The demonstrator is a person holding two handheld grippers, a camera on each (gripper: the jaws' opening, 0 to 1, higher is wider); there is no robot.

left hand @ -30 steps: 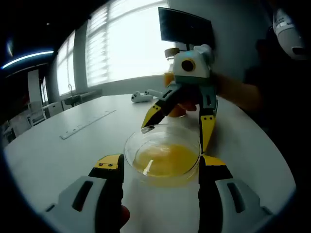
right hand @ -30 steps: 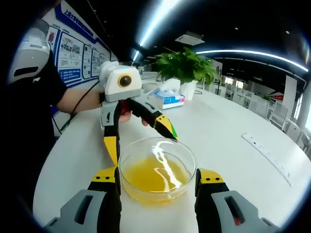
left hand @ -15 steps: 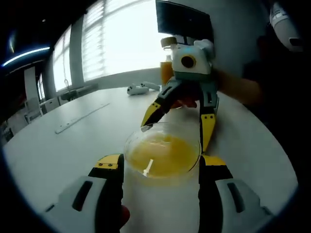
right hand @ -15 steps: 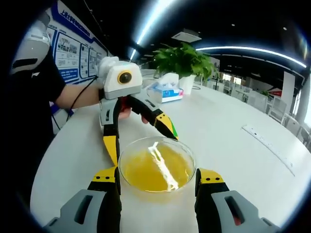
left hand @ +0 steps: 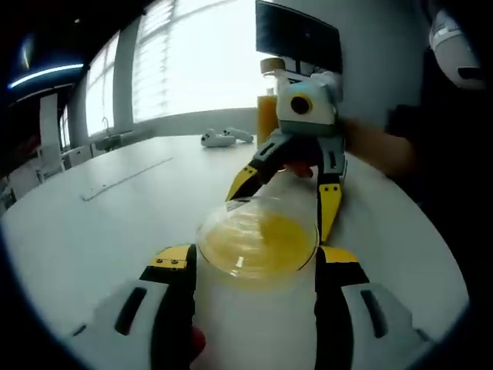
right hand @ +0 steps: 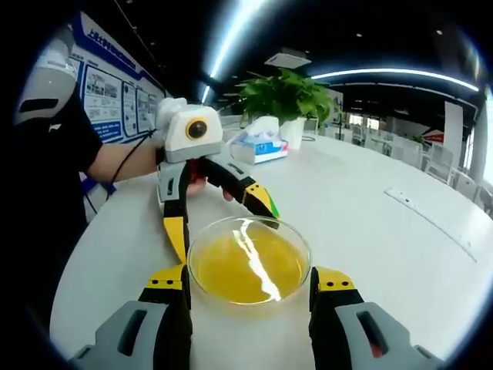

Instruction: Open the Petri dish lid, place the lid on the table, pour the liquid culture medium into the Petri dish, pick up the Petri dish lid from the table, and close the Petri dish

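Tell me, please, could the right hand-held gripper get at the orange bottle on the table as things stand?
Probably not yet. The right hand-held gripper has its jaws on either side of the Petri dish, apparently holding it, and it points away from the orange bottle, which stands behind it.

Plant (right hand: 286,94): green, potted, far on worktop (right hand: 370,216).
Tissue box (right hand: 260,148): beside plant.
Power strip (right hand: 433,216): flat on worktop.
Monitor (left hand: 299,37): dark.
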